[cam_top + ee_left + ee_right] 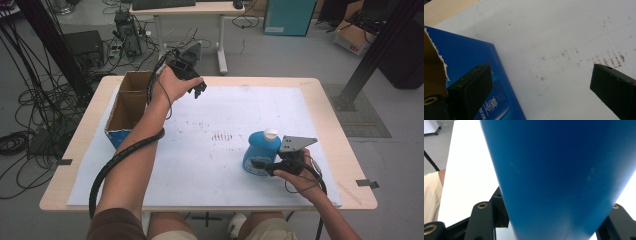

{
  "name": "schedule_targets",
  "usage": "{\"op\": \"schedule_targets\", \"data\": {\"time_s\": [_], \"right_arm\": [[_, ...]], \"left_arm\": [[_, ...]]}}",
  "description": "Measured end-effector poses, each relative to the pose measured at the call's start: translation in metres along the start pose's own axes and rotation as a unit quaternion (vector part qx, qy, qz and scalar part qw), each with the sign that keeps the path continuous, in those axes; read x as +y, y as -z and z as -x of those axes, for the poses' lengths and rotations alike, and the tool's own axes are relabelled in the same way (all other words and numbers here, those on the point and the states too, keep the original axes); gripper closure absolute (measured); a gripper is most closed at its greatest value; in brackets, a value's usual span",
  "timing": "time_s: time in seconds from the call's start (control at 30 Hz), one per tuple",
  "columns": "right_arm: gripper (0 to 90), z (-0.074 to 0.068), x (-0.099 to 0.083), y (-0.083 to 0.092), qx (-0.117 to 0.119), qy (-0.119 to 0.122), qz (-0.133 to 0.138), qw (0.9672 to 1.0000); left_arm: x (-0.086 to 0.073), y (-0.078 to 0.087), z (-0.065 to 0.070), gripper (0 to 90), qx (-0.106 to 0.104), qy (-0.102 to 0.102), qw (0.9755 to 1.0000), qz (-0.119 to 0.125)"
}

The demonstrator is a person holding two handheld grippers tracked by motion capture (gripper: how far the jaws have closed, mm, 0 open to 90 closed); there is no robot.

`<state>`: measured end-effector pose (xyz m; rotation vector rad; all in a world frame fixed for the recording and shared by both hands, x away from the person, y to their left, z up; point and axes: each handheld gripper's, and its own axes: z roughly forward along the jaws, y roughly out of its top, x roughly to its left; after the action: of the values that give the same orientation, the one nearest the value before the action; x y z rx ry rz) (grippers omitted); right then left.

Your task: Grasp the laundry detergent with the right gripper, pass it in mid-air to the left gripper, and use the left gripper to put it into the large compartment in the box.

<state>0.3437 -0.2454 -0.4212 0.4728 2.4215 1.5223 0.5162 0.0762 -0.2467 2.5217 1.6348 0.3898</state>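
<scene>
A blue bottle (pixel 259 150) with a white cap (pixel 270 133) stands on the white board (pixel 225 105) at the right. My right gripper (pixel 261 164) is shut on its lower body from the near side. In the right gripper view the bottle's blue wall (pixel 559 175) sits between the two black jaws of that gripper (pixel 554 225). My left gripper (pixel 199 90) hangs above the board's far left part, beside an open cardboard box (pixel 127 107). Its jaws stand wide apart in the left gripper view (pixel 541 87), with only the board beneath and the box's blue side (pixel 474 57) at the left.
The board covers a wooden table (pixel 345 165) with tape marks at both edges. Beyond the table stand a desk (pixel 190 10), a black post (pixel 50 45) at the left, another at the right, and loose cables (pixel 20 140) on the floor.
</scene>
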Motion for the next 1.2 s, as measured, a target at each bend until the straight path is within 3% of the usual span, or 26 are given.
{"op": "schedule_targets", "data": {"time_s": [0.33, 0.77, 0.87, 0.93, 1.1, 1.2], "right_arm": [[41.5, -0.001, 0.001, 0.000, -0.003, -0.001, -0.004, 1.0000], [41.8, -0.004, 0.007, -0.001, -0.007, -0.001, -0.022, 0.9997], [41.9, -0.003, 0.011, 0.000, -0.001, -0.024, -0.036, 0.9991], [41.9, 0.000, 0.016, 0.005, 0.002, -0.037, -0.028, 0.9989], [41.9, 0.010, 0.032, 0.013, -0.005, -0.040, -0.025, 0.9989], [41.8, 0.016, 0.044, 0.018, -0.015, -0.056, -0.033, 0.9978]], "left_arm": [[0.000, 0.003, 0.000, 4.9, -0.002, -0.002, 1.0000, 0.005], [-0.002, 0.006, 0.004, 5.0, -0.012, -0.019, 0.9997, 0.008], [-0.003, 0.011, 0.005, 5.0, -0.013, -0.032, 0.9994, 0.008], [-0.005, 0.018, 0.005, 5.0, -0.016, -0.041, 0.9989, 0.017], [-0.007, 0.028, 0.006, 5.0, -0.023, -0.060, 0.9977, 0.021], [-0.008, 0.037, 0.006, 5.0, -0.029, -0.078, 0.9962, 0.023]]}}
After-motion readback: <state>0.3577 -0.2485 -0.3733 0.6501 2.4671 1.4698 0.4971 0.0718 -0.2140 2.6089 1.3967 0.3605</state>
